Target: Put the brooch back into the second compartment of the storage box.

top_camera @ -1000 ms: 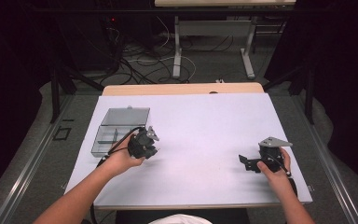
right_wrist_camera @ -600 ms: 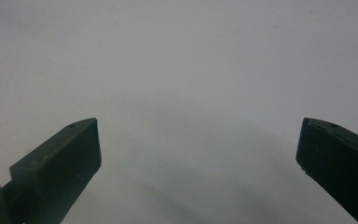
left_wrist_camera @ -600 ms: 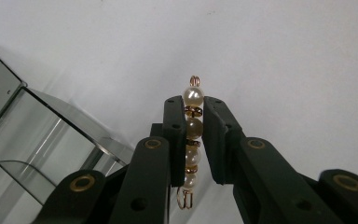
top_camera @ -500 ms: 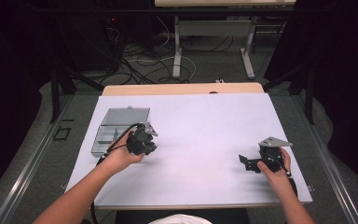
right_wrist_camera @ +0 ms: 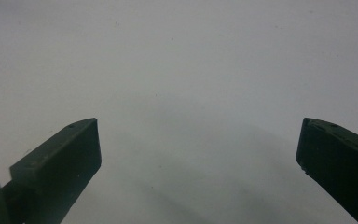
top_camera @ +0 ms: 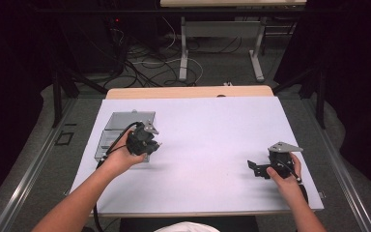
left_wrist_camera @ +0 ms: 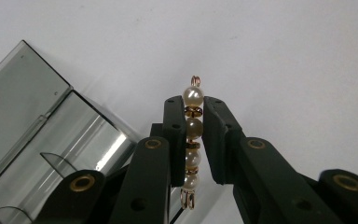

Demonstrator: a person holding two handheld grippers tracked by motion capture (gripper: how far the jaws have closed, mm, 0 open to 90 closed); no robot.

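Note:
A short string of pearl beads (left_wrist_camera: 193,135) with gold links is clamped between the jaws of my left gripper (left_wrist_camera: 194,105), which is shut on it. That gripper (top_camera: 145,137) hovers at the right edge of a clear grey plastic case (top_camera: 118,130) lying open on the white table cover (top_camera: 212,140). The case (left_wrist_camera: 32,135) has small dividers inside. My right gripper (top_camera: 256,169) rests low near the table's right front, jaws wide open (right_wrist_camera: 198,154) with bare white surface between them.
A wooden table edge (top_camera: 188,92) shows beyond the white cover. Behind it are cables on the floor (top_camera: 145,63) and the legs of another table (top_camera: 183,53). Dark frame posts stand at both sides.
My left gripper has shifted slightly toward the case's right edge, still holding the beads. The right gripper has stayed in place.

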